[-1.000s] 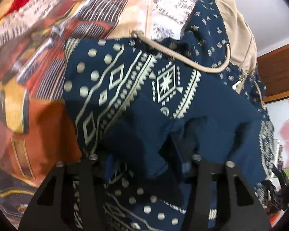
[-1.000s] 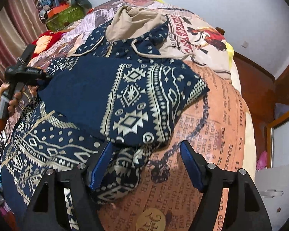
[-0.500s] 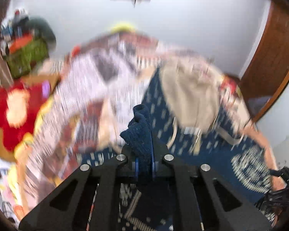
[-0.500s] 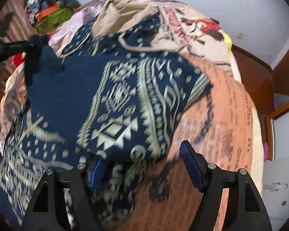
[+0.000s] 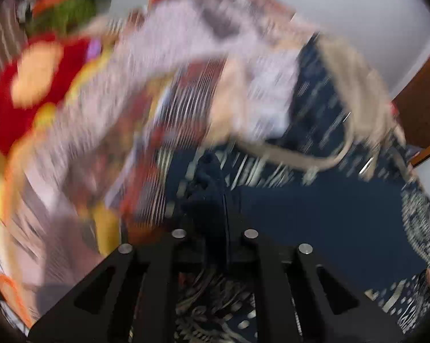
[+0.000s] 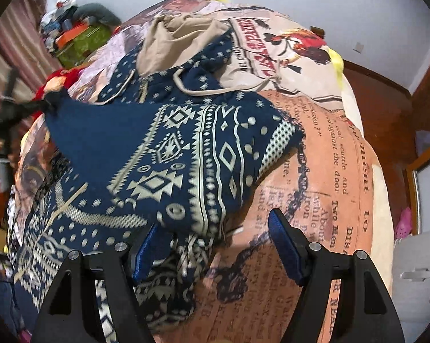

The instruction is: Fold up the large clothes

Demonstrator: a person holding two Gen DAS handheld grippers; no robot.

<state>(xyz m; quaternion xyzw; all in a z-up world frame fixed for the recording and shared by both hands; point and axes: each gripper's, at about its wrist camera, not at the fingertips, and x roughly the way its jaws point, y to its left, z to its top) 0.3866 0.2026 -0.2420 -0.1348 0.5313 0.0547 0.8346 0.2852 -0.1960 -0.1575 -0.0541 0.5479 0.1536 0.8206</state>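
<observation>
L gripper (image 5: 215, 228) is pinching navy patterned knit hoodie (image 6: 186, 154) w/ hood pointing to far bed (image 6: 329, 171) end; R gripper (image 6: 215, 254) is gaping wide.

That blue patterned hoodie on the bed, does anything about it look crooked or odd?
Yes. The left gripper pinches one corner of the hoodie and lifts it, so the fold is slanted, not flat. The hood lies crumpled at the top. The right gripper is open, holding nothing.

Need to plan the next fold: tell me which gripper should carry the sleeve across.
Left. The left gripper is already shut on the navy sleeve, lifting its end. The right gripper is open, low at the hoodie's edge, holding nothing.
</observation>
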